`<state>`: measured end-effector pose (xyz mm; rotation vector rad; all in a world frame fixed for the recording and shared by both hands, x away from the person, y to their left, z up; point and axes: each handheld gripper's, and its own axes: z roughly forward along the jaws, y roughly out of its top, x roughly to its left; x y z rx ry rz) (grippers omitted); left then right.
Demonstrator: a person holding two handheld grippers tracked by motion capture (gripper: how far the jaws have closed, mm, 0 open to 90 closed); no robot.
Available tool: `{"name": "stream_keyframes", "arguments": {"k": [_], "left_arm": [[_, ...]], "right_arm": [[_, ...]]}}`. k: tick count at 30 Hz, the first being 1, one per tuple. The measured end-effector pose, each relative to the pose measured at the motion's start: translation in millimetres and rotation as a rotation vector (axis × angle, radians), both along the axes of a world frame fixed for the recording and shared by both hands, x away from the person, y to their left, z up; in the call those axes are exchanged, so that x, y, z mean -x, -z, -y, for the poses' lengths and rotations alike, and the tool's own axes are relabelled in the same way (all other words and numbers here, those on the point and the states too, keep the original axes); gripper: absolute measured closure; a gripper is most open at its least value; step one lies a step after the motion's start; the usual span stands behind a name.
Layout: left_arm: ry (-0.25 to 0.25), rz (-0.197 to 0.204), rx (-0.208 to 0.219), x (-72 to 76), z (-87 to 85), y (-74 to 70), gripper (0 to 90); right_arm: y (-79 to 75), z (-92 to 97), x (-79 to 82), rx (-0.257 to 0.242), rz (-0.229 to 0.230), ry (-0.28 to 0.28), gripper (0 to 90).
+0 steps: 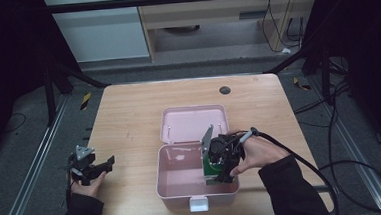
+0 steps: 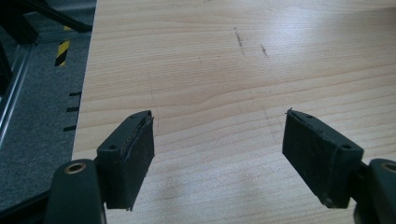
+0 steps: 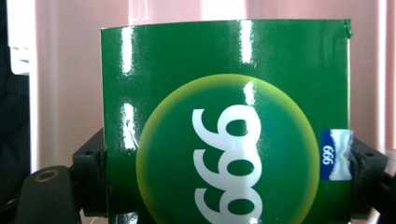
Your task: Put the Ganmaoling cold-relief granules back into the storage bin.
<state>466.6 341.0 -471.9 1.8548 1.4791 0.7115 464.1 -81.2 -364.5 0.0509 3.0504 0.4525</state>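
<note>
The right gripper (image 1: 221, 171) clamps a green box (image 3: 224, 121) by its two sides and holds it inside the open pink case (image 1: 171, 189), at its right end, the box's far end pointing down toward the floor of the case. The step in hand looks like packing the box away. Next it needs setting down, then release. The left gripper (image 2: 219, 154) hangs released over the bare tabletop (image 2: 210, 60).
</note>
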Motion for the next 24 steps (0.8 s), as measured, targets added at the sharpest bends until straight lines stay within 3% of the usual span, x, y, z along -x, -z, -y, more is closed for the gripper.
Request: {"name": "stream_keyframes", "arguments": {"k": [17, 24], "left_arm": [[0.001, 0.0, 0.0, 0.0, -0.2, 0.0, 24.3], [0.001, 0.0, 0.0, 0.2, -0.3, -0.2, 24.3]], "right_arm": [[20.3, -1.5, -0.5, 0.023, -0.007, 0.013, 14.7], [28.7, -5.1, -2.8, 0.084, -0.015, 0.024, 12.5]]}}
